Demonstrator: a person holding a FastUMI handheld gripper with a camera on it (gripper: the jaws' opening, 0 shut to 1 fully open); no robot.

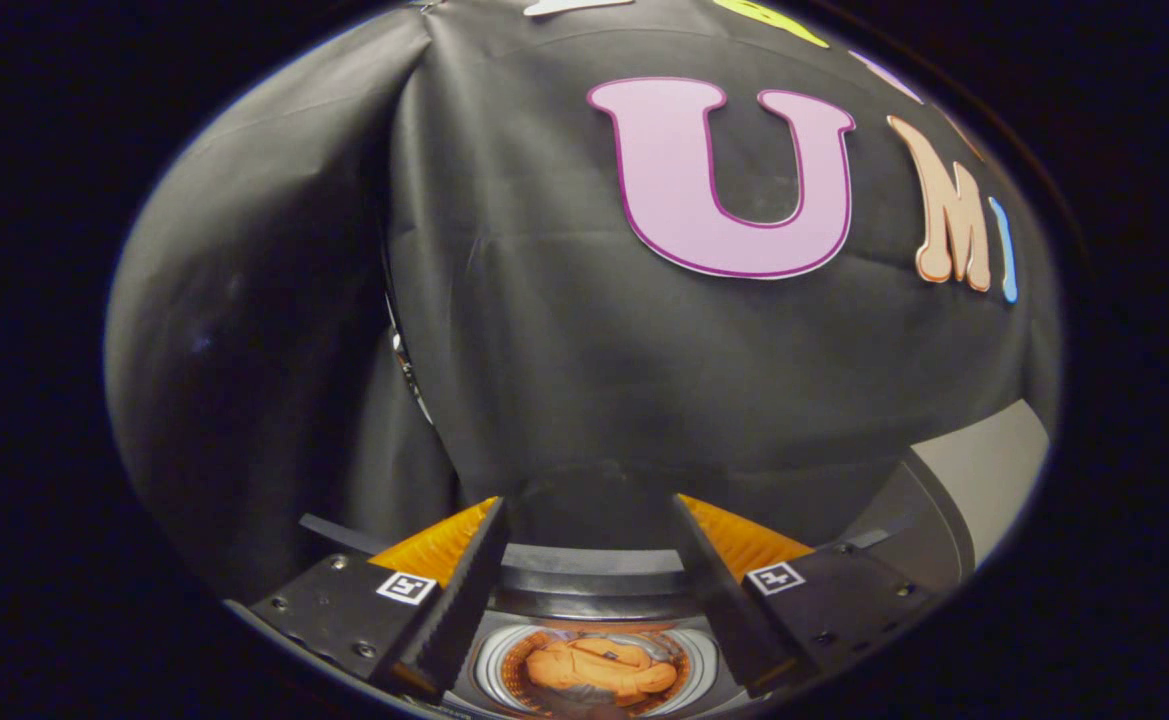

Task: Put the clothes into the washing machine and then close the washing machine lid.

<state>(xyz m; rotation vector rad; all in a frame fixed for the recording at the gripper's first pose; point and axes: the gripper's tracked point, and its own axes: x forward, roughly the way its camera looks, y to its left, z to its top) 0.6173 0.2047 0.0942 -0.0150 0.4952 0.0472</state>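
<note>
My gripper (589, 510) is open, its two fingers spread wide with nothing between them, raised above the washing machine. Below and between the fingers I look down into the machine's round drum (499, 668), where an orange garment (599, 668) lies bunched at the bottom. The dark rim of the tub opening (594, 590) curves just beyond the fingers. A grey panel (994, 470), which may be the machine's raised lid or top, shows to the right past the right finger. Whether it is the lid I cannot tell.
The booth's black cloth wall (564, 330) hangs close ahead, draped in folds, right behind the machine. A vertical seam with a metal strip (404, 360) runs down the cloth to the left.
</note>
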